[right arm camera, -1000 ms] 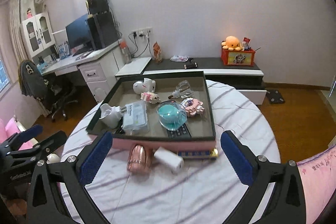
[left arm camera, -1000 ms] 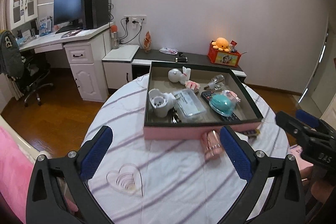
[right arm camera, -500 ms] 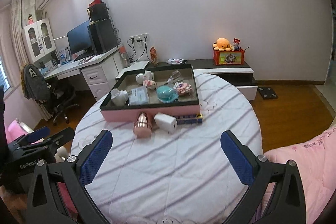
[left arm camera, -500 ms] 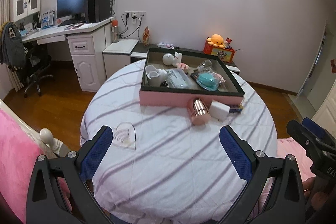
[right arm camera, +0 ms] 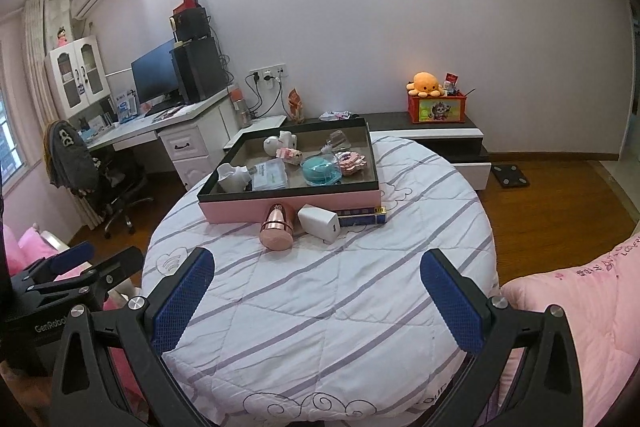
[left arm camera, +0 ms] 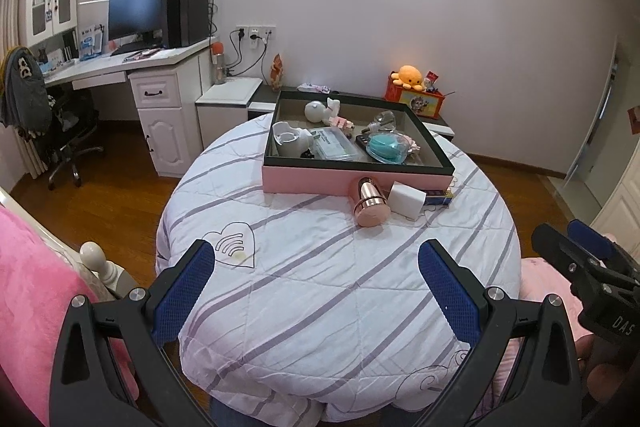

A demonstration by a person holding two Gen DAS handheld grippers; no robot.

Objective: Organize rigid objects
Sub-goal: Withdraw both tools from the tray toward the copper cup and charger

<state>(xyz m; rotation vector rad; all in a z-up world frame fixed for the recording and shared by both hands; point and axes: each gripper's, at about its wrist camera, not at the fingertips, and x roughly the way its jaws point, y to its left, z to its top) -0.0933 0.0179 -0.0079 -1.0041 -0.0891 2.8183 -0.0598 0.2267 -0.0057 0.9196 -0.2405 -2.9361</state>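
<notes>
Viewing from the left wrist: left tongs (left arm camera: 316, 279) spread wide, nothing between the blue pads (left arm camera: 182, 291), hanging above the near edge of the round worktop (left arm camera: 320, 287), which carries a striped quilted cover. Tray (left arm camera: 352, 179), pink wall and dark rim, sits at the far side of the worktop. Inside it: white cup (left arm camera: 290, 143) at near left, clear box (left arm camera: 334, 147) beside it, teal lid (left arm camera: 386, 147) to the right, white figure (left arm camera: 320, 109) at the back, glass piece (left arm camera: 384, 119) at back right. Outside the tray, against its near wall: rose-gold cylinder (left arm camera: 370, 203) lying on its side, white block (left arm camera: 406, 203) touching it on the right, blue box (left arm camera: 438, 195) behind the block. Right tongs (left arm camera: 580, 259) at the right frame edge, off the worktop; from here cannot tell how wide.

Right wrist view: right tongs (right arm camera: 318, 283) wide open, empty, over the near half of the worktop (right arm camera: 320, 307). Tray (right arm camera: 288, 203) at the far side, holding the same items. Cylinder (right arm camera: 277, 227), block (right arm camera: 319, 223) and blue box (right arm camera: 362, 215) in a row along the tray's near wall, all well apart from the pads (right arm camera: 452, 307). Left tongs (right arm camera: 92, 259) low at left, beside the worktop edge, gripping nothing.
</notes>
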